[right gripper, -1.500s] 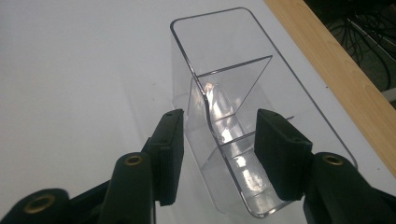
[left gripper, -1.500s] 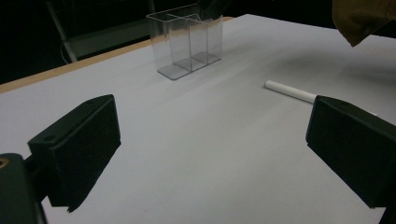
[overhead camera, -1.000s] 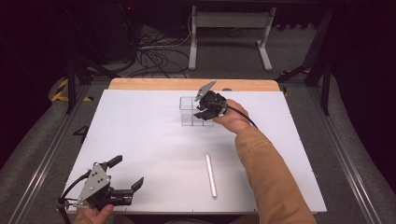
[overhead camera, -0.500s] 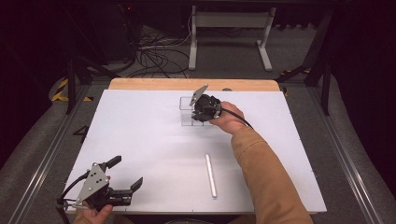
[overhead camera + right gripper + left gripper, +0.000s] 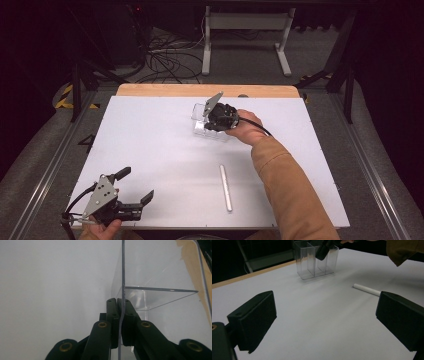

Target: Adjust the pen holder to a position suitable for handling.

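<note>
Clear plastic, a little divided holder (image 5: 206, 124), stands just above the middle of the high view, near the far wooden edge of the table (image 5: 150, 145). The right gripper (image 5: 216, 122) has just been closing, and now its jaws are pinched tight on one thin wall of that holder; in the right gripper view the pane (image 5: 122, 277) runs straight up between the two black pads (image 5: 112, 317), squeezed from both sides. A second ago those jaws stood apart over the compartments, so the grip is brand new. To my eye that means the holder is caught and ready to be lifted or dragged, though a hold on one thin edge looks easy to tip.

Lower down, right of centre in the high view, a white stick (image 5: 226, 187) lies flat on the table, well apart from the holder and untouched. It looks like the thing meant for one of the compartments.

At the bottom left of that view the left gripper (image 5: 135, 192) hangs over the near edge of the table, jaws spread wide with nothing between them
</note>
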{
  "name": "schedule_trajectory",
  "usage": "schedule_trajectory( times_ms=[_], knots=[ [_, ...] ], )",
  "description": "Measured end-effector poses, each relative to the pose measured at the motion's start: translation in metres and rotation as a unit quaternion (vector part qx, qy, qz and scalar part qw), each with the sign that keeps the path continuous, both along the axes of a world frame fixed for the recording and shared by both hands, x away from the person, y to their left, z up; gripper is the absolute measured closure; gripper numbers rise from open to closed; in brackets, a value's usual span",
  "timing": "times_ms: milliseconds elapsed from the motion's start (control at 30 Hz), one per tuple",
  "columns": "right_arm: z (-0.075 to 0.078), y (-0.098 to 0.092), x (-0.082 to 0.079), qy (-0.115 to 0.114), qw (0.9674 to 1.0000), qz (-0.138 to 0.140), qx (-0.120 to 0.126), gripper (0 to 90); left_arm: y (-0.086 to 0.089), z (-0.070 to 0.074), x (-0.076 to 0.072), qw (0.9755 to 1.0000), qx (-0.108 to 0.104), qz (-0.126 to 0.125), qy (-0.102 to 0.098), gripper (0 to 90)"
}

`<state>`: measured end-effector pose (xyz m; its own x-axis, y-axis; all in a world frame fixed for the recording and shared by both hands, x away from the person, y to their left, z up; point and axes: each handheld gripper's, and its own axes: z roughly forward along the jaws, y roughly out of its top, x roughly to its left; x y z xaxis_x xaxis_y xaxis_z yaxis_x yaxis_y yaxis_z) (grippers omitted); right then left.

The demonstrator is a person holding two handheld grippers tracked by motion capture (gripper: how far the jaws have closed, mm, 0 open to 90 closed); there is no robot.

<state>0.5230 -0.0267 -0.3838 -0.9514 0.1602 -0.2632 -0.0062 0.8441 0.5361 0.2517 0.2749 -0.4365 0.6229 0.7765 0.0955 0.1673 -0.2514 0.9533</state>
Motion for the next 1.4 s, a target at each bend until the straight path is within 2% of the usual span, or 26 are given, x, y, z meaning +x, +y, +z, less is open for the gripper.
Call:
schedule_trajectory(
  times_ms=[33,167,267,367,467,567,633,1000,1400],
  knots=[
    [0.007,0.0,-0.007,0.002,0.9999,0.011,0.01,87.2,0.0,0.0,0.0,1.0,0.0,-0.001,0.0,3.8],
    [0.018,0.003,-0.027,0.006,0.9986,0.051,0.015,87.1,-0.002,0.0,0.0,1.0,-0.002,-0.001,-0.001,3.8],
    [0.023,0.008,-0.041,0.021,0.9977,0.062,0.015,86.9,-0.003,0.0,0.0,1.0,0.0,-0.002,0.0,3.8],
    [0.023,0.014,-0.053,0.034,0.9972,0.066,0.006,86.9,-0.003,0.0,0.0,1.0,-0.002,-0.003,0.001,3.8],
    [0.021,0.019,-0.059,0.054,0.9963,0.067,0.009,87.2,-0.004,0.0,0.001,1.0,0.001,-0.004,0.001,3.8],
    [0.018,0.023,-0.062,0.06,0.9957,0.07,0.007,87.2,-0.003,0.0,0.0,1.0,0.001,-0.005,0.002,3.8],
    [0.011,0.029,-0.069,0.066,0.9948,0.078,-0.004,87.3,-0.003,0.0,0.001,1.0,0.0,-0.005,0.003,3.8],
    [-0.006,0.038,-0.076,0.082,0.9936,0.075,-0.021,87.2,-0.004,0.0,0.001,1.0,-0.001,-0.005,0.001,3.8],
    [-0.009,0.036,-0.079,0.069,0.9926,0.096,-0.027,87.1,-0.005,-0.001,0.002,1.0,0.001,-0.006,0.001,3.8]
  ],
)
